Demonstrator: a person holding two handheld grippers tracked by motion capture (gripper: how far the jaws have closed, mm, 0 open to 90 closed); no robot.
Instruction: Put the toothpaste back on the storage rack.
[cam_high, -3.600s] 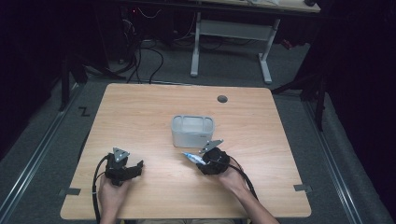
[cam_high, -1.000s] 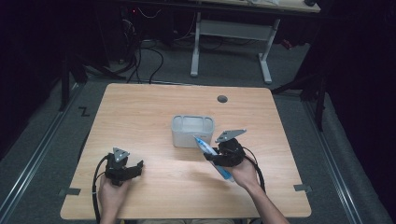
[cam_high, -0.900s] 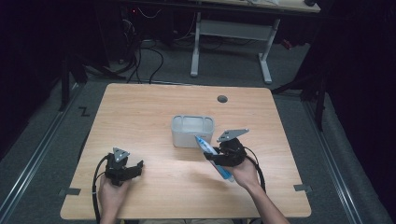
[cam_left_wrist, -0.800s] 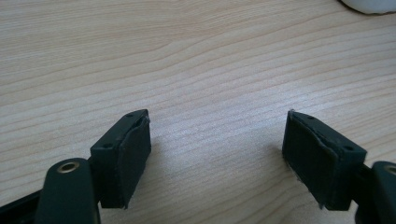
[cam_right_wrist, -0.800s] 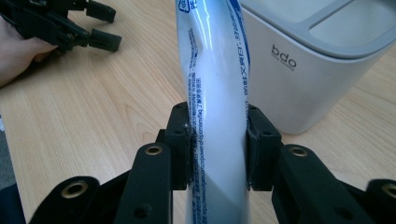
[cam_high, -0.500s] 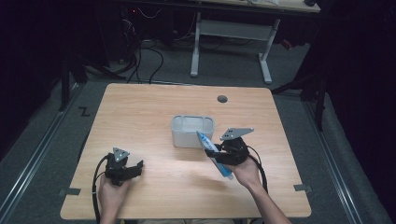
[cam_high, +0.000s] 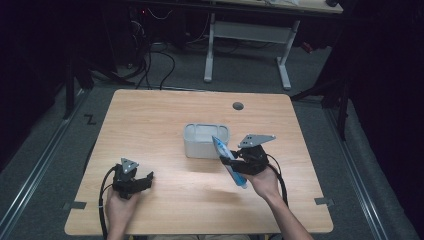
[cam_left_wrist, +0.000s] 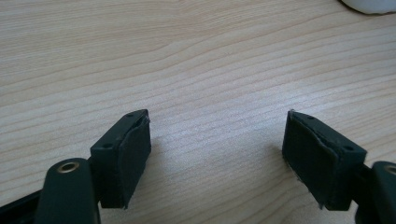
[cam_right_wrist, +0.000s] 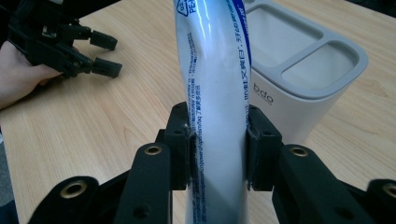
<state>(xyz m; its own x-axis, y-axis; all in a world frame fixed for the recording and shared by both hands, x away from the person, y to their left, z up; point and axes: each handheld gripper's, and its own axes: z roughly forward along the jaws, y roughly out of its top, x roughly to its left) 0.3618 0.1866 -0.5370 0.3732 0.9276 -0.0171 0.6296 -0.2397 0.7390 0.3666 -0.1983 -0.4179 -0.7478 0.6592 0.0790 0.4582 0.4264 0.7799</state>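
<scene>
My right gripper is shut on a white and blue toothpaste tube, held tilted above the table with its top end near the front rim of the holder. The white holder has grey-rimmed compartments and stands at the table's middle. At the front left my left gripper rests low over bare wood, open, with nothing between its pads.
The wooden table has a round cable hole at the back. A white desk frame and cables stand on the floor beyond. Room is free left and right of the holder.
My right gripper has lifted the tube off the table and carried it up and right, toward the holder's front right. The left gripper has stayed still.
</scene>
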